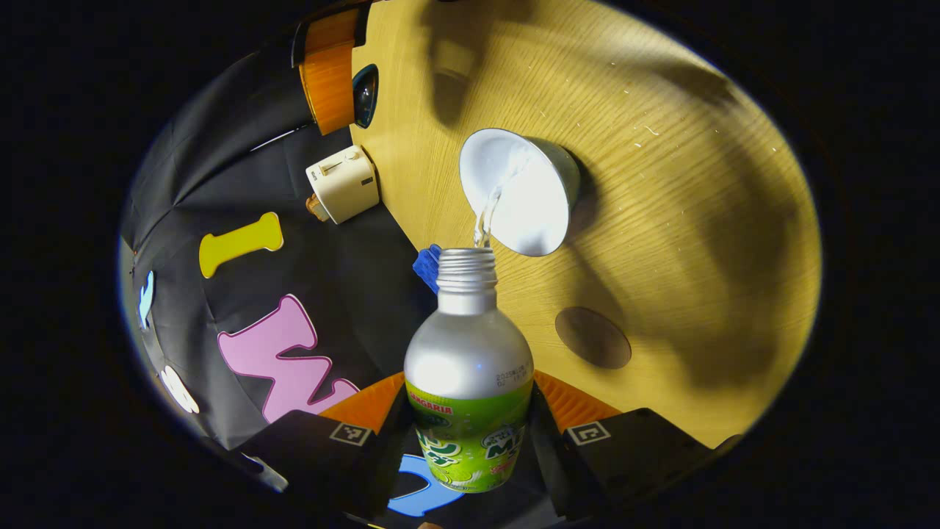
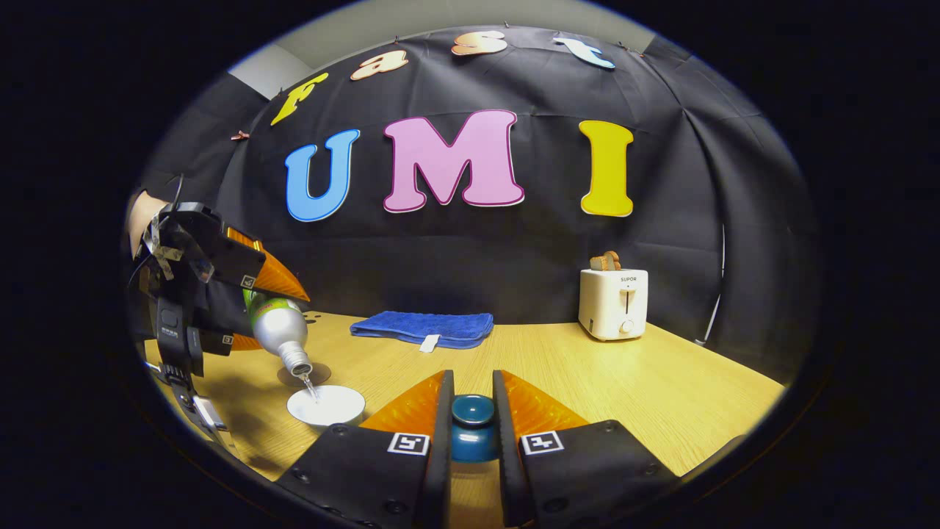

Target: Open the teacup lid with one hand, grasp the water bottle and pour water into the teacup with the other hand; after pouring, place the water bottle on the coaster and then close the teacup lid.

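Over the white teacup (image 1: 525,192) you have the water bottle (image 1: 470,382) tipped mouth-down, and a thin stream of water (image 1: 486,213) is running from its open threaded neck into the cup. Your left gripper (image 1: 470,433) is clamped on the bottle's green-labelled lower body, a finger pressing either side. From the right gripper view, that bottle (image 2: 277,329) slants down toward the teacup (image 2: 327,405), which sits on the wooden desk (image 2: 661,397) with the left gripper (image 2: 253,283) held high above it. Just beyond the cup lies the round brown coaster (image 1: 593,338), bare on the desk. Your right gripper (image 2: 471,422) is drawn in narrow around the dark blue teacup lid (image 2: 472,426), both fingers against its sides, lifted off to the side of the cup. Further back, a folded blue towel (image 2: 422,328) rests near the wall, and a white toaster (image 2: 613,303) with bread in its slot stands well apart at the far right.
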`<control>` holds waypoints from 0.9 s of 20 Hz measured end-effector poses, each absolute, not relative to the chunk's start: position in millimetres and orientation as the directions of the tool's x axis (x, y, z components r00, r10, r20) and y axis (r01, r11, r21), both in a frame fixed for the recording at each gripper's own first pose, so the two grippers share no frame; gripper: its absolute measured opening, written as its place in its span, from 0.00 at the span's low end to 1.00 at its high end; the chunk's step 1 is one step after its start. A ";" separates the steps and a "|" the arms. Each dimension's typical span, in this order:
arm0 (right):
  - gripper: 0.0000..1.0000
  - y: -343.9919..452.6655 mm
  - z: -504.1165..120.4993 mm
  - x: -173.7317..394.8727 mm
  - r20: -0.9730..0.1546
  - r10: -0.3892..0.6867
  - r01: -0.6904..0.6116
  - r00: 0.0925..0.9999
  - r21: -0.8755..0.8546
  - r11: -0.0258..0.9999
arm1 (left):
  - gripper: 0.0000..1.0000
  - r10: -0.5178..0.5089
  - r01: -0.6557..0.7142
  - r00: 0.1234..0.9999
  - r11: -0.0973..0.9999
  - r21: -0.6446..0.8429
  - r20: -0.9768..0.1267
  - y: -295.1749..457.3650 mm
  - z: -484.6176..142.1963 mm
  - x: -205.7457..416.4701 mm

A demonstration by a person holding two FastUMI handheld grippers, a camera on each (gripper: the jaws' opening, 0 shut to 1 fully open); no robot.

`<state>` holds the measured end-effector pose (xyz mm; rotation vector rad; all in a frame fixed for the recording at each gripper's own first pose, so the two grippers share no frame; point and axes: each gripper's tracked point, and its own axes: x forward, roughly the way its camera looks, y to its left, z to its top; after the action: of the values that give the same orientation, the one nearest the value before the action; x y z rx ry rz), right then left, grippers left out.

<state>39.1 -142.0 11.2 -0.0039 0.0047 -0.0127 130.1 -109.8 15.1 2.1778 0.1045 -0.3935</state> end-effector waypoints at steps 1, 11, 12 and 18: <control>0.31 -141.6 11.3 38.0 -0.004 -0.012 0.012 1.000 -0.004 1.000 | 0.81 -0.064 0.217 0.946 -0.604 0.767 -0.318 -109.5 16.0 129.7; 0.31 -144.2 12.2 38.2 -0.005 -0.017 0.017 1.000 -0.007 1.000 | 0.81 -0.056 0.199 0.947 -0.671 0.714 -0.317 -115.3 24.8 125.6; 0.31 -144.1 12.4 38.3 -0.006 -0.017 0.017 1.000 -0.006 1.000 | 0.81 -0.055 0.199 0.947 -0.676 0.709 -0.318 -116.6 25.4 125.4; 0.31 -144.5 12.3 37.8 -0.005 -0.017 0.016 1.000 -0.006 1.000 | 0.81 -0.046 0.204 0.945 -0.694 0.691 -0.325 -121.3 25.5 126.2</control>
<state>37.8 -144.5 12.3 -0.0063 0.0054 -0.0165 126.2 -121.3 25.5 2.3045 0.1109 -0.4081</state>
